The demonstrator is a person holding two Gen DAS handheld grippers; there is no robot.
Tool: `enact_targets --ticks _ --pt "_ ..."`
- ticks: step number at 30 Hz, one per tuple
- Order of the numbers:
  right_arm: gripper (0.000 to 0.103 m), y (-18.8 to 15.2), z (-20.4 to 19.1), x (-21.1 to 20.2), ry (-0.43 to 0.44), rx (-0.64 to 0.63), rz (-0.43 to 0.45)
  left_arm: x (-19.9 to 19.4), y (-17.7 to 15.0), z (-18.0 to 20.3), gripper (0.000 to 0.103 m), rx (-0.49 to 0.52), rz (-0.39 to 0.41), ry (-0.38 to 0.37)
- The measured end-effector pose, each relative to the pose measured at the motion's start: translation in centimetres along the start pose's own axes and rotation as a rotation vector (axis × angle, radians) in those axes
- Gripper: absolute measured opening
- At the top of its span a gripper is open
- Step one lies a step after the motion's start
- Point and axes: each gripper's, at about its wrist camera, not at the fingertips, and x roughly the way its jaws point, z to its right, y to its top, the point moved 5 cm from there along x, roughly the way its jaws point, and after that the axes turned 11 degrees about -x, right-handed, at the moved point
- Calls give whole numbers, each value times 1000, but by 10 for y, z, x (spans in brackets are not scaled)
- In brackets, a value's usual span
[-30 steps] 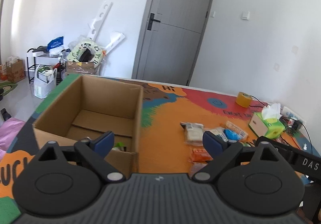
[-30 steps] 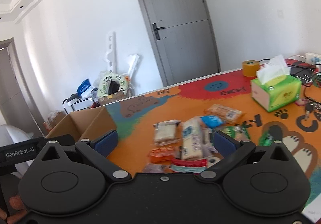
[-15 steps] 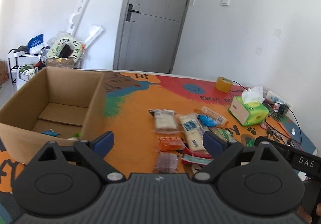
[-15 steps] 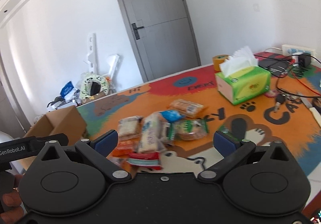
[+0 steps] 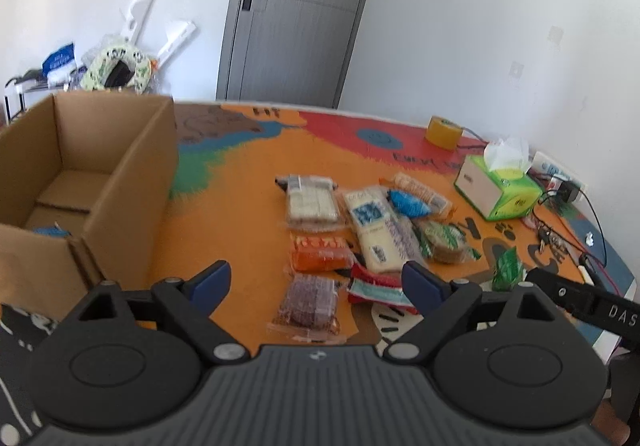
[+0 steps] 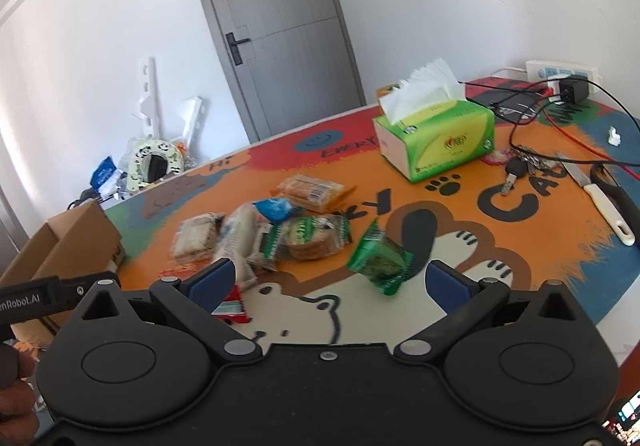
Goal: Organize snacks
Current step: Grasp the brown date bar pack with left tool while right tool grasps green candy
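Several wrapped snacks lie on the colourful mat. In the left wrist view a brown packet (image 5: 307, 302) and a red-striped one (image 5: 376, 288) lie between the fingers of my open, empty left gripper (image 5: 318, 284); an orange packet (image 5: 320, 252) and a long white pack (image 5: 378, 228) lie beyond. An open cardboard box (image 5: 132, 182) stands at the left, with a few packets inside. In the right wrist view my open, empty right gripper (image 6: 326, 280) hovers by a green packet (image 6: 380, 260); the snack pile (image 6: 260, 230) is beyond, the box (image 6: 76, 242) at the left.
A green tissue box (image 6: 438, 138), keys (image 6: 520, 168), a white-handled knife (image 6: 600, 202), cables and a power strip (image 6: 560, 70) lie at the right. A tape roll (image 5: 442, 130) sits at the table's far edge. The table edge runs close on the right.
My left gripper swung right from above the box to over the snack pile. My right gripper moved right and down toward the green packet. Both stayed open.
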Motion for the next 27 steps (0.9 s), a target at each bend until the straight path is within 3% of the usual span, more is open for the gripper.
enact_targets --ticks 3,12,17,20,21,27 --pt "103 -3 6 9 -18 9 -12 10 -4 -3 90 -6 -18 12" --pt "93 -5 14 33 -42 4 -40 43 -17 -13 65 -21 -80 46" --pt "92 -4 14 46 -50 -3 -54 47 -19 -11 59 35 -59 64" --pt "90 -4 12 53 -44 -3 -62 48 -16 -14 38 30 -51 83" --pt "89 -4 11 56 -42 -5 -64 49 -15 -16 36 18 -46 88" --pt "85 -2 12 68 -51 -7 -75 48 -8 -19 32 -12 -37 90"
